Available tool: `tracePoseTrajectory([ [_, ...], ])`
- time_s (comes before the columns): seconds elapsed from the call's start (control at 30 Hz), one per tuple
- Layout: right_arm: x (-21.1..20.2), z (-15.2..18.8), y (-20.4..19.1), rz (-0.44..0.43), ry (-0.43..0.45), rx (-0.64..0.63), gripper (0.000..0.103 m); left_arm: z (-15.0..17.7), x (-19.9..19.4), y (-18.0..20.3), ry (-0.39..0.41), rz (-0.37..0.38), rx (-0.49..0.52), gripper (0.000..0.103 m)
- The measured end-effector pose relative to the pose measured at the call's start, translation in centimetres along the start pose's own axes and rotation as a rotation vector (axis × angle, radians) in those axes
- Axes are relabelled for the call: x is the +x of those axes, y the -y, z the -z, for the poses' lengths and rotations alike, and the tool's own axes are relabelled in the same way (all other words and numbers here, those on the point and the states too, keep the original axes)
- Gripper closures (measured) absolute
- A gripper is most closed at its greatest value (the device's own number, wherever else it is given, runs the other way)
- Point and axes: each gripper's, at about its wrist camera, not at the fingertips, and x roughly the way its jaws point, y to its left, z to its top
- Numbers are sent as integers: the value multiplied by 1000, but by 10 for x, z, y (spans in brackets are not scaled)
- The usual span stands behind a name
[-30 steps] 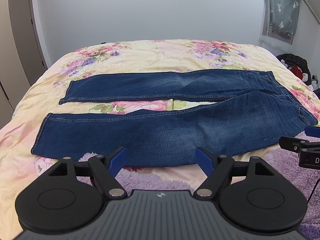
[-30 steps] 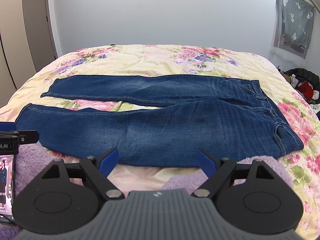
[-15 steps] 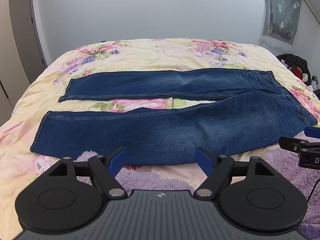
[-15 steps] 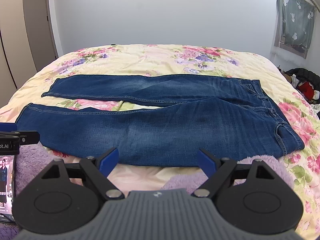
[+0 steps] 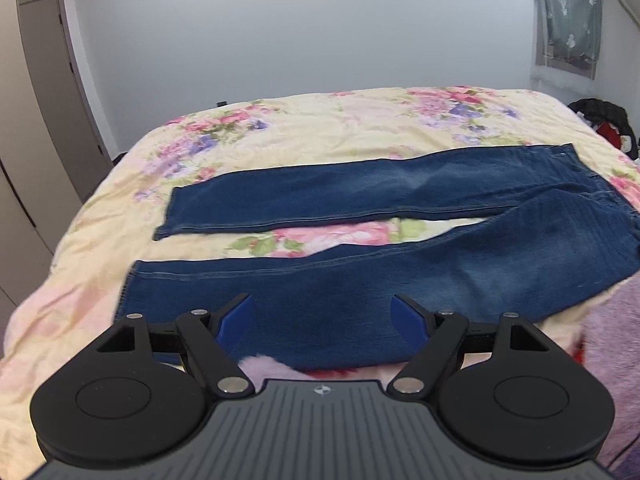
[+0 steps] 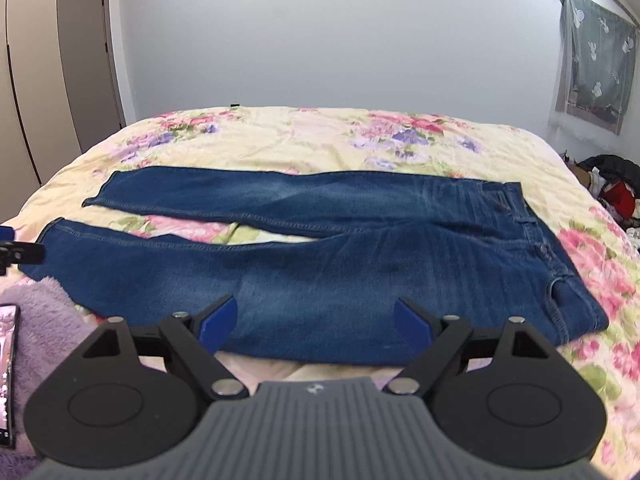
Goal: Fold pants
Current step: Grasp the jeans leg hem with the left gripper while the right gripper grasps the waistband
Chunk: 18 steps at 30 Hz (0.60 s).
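Note:
Blue jeans [image 5: 400,276] lie flat on the floral bedspread [image 5: 320,136], legs spread apart pointing left, waistband at the right. They also show in the right wrist view [image 6: 360,264]. My left gripper [image 5: 322,316] is open and empty, just above the near leg close to its hem end. My right gripper [image 6: 316,320] is open and empty, over the near edge of the thigh part. The tip of the left gripper [image 6: 16,254] shows at the left edge of the right wrist view.
A purple fluffy blanket [image 6: 44,320] lies at the bed's near edge with a phone [image 6: 6,368] on it. Dark clothes [image 6: 612,188] are piled beside the bed at the right. A door [image 5: 52,92] stands at the left, a curtained window [image 6: 596,60] at the right.
Both grippers have moved forward and closer to the jeans. The left one has also shifted left toward the hem end. Both stay open.

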Motion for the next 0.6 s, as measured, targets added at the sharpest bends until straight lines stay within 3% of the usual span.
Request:
tracePoseTrajectory([
  [0.17, 13, -26, 54, 82, -44, -25, 25, -8, 14, -38, -26, -59, 57, 20],
  [0.27, 21, -46, 92, 151, -87, -69, 43, -12, 25, -61, -55, -93, 79, 26],
  [0.37, 28, -67, 133, 203, -122, -113, 52, -13, 37, -82, -94, -99, 124, 30],
  [0.5, 41, -85, 184, 289, -172, -227, 61, -4, 60, -99, -140, -117, 249, 37],
  [0.57, 48, -87, 208, 332, -191, -299, 75, 6, 73, -102, -160, -124, 347, 37],
  [0.6, 51, -86, 218, 341, -203, -331, 76, 11, 79, -104, -169, -126, 393, 37],
])
